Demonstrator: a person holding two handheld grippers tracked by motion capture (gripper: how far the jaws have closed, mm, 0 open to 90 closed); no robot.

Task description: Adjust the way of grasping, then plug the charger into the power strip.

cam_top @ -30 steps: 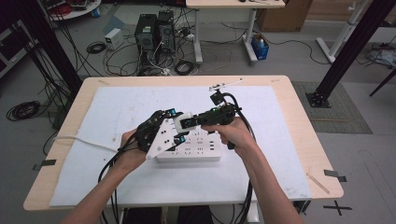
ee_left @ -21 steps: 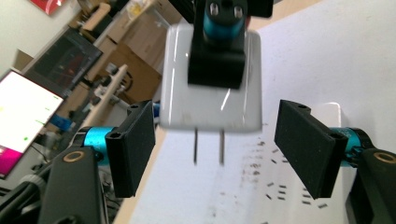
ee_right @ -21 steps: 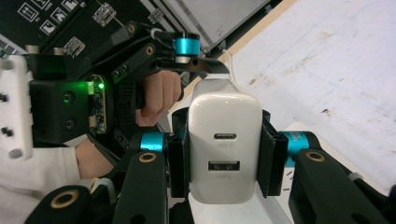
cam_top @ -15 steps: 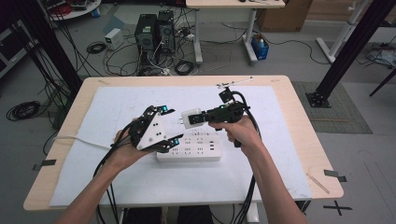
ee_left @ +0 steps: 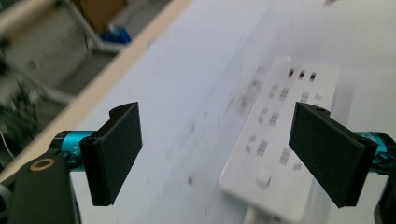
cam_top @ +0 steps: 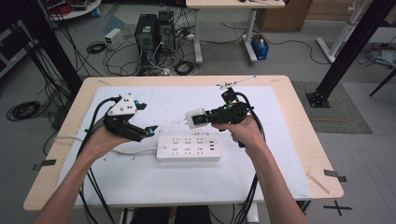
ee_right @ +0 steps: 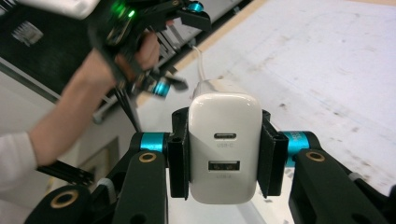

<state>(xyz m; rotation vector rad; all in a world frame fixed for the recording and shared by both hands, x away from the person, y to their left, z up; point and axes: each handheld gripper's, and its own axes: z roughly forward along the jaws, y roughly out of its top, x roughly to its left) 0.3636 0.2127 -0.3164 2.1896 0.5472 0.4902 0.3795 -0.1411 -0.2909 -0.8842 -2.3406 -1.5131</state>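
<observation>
A white power strip [cam_top: 188, 148] lies flat on the white mat, its cord running off to the left. My right gripper [cam_top: 205, 117] hovers above and behind it, shut on a white USB charger [cam_top: 194, 118]. In the right gripper view the charger [ee_right: 224, 144] sits squarely between both pads, its two ports facing the camera, and it hides most of the strip. My left gripper [cam_top: 147, 117] is raised left of the strip, open and holding nothing. In the left gripper view the strip [ee_left: 280, 140] lies beyond the wide-spread fingers [ee_left: 116, 149].
The white mat [cam_top: 261, 154] covers most of the wooden table [cam_top: 299, 107]. A thin rod [cam_top: 236, 83] lies near the back edge. Cables hang off the front edge. Computer towers [cam_top: 154, 32] and tangled wires are on the floor behind.
Both grippers were together over the strip. The left one has swung away to the left, open. The right one has lifted up and right with the charger.
</observation>
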